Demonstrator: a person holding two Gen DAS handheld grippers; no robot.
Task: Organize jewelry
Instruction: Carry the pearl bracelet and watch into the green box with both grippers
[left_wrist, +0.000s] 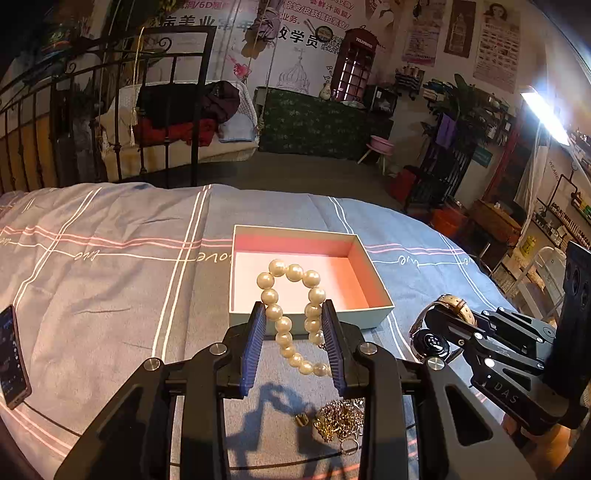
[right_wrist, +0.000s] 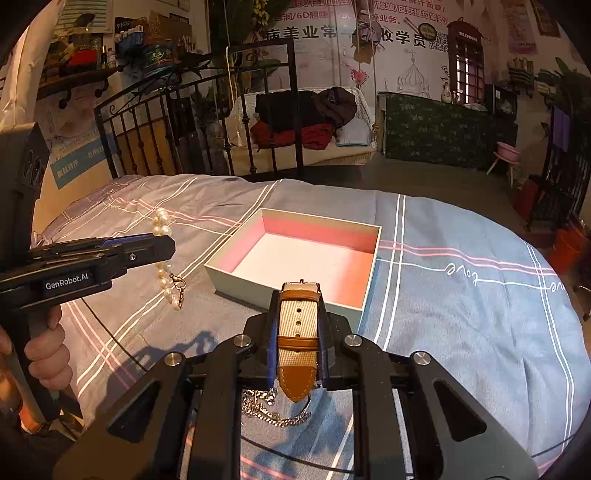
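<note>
both tools hang over the bed (left_wrist: 110, 258), each with a piece in it. the left tool (left_wrist: 293, 332), low in the middle of its own view, pinches a pearl bracelet (left_wrist: 291, 314) between its blue pads; the loop stands up in front of the box and its clasp end dangles below the pads. the right tool (right_wrist: 298, 332), bottom centre of its view, is pressed together on a watch (right_wrist: 298, 328), gripping the tan and cream strap flat between the pads, the dial hanging underneath.

the open box (right_wrist: 291, 295), pink inside and empty, sits just beyond both tools, mid-frame. a gold chain (left_wrist: 338, 421) lies in a heap on the bedcover below the left tool.

the pearls look smooth and round, likely to roll or slip out of a light pinch, and the string is limp, so it will swing. the strap is soft and gives good purchase; the watch head seems the heavy, scratchable end. the chain would be best taken where it bunches.
</note>
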